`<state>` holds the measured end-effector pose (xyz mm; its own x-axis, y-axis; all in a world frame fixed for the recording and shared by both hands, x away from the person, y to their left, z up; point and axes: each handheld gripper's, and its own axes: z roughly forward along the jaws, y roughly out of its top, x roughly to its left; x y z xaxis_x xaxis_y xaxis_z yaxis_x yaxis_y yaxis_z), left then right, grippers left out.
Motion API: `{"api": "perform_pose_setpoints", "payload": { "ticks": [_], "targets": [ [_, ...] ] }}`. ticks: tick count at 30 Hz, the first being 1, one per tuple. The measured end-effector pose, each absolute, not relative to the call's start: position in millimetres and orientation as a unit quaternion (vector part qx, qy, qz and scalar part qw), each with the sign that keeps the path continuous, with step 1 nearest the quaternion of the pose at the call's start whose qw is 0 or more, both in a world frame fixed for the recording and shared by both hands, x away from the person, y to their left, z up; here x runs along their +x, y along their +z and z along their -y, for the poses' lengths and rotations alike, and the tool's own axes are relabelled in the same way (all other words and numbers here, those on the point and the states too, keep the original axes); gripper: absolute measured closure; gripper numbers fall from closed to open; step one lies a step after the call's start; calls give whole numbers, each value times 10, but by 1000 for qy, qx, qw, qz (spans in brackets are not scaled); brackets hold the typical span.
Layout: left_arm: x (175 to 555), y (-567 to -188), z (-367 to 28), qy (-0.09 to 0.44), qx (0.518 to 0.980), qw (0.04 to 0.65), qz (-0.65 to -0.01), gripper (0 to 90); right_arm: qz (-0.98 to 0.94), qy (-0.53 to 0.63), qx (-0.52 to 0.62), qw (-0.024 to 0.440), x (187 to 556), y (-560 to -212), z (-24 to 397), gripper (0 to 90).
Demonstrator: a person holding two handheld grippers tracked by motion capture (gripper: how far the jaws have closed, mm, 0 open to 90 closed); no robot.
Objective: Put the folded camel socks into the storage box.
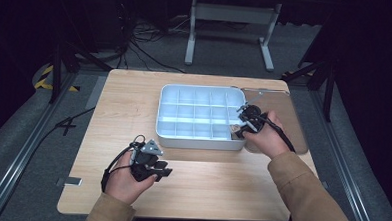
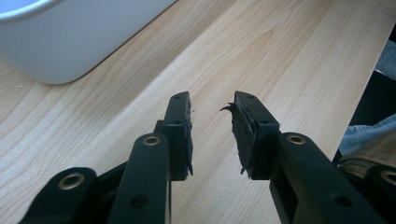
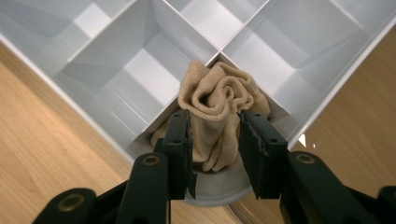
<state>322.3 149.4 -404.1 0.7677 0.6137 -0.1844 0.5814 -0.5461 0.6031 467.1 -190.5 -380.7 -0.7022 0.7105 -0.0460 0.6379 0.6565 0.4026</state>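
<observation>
Dark lab, metal rails (image 1: 22, 153), floor cables (image 1: 146, 48), wooden table (image 1: 206, 181)

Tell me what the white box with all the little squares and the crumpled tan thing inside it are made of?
The white divided tray looks like smooth moulded plastic: thin, even walls with a soft sheen. The crumpled tan cloth, in its corner compartment between the right gripper jaws, seems a soft knit fabric: matte, rolled in loose folds. Which fibre, I cannot tell.

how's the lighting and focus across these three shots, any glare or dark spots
High view: room beyond the table nearly black, the white divided tray glows bluish and slightly overexposed. Left gripper view: even light, wood grain sharp, tray corner soft. Right gripper view: beige cloth crisp, bright patches on the tray floors, black fingers lack detail.
</observation>
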Motion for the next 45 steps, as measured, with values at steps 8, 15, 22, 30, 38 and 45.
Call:
{"api": "perform_pose_setpoints", "payload": {
  "ticks": [8,15,22,30,38,45],
  "targets": [
    [3214,-4020,-1536,28,878,338,-339,678,-893,237,364,117,4531,-3579,2026,612],
    [3205,-4011,-1544,28,876,338,-342,677,-886,282,348,122,4361,-3430,2136,583],
    [3201,-4006,-1542,28,877,337,-340,675,-884,318,322,120,4189,-3342,2209,551],
    [3211,-4012,-1537,28,878,338,-338,669,-882,349,298,106,3945,-3329,2264,487],
    [3218,-4014,-1522,26,879,338,-336,669,-875,391,274,76,3691,-3414,2372,464],
    [3222,-4014,-1507,24,881,334,-335,668,-865,403,287,81,3530,-3547,2510,452]
  ]
}}
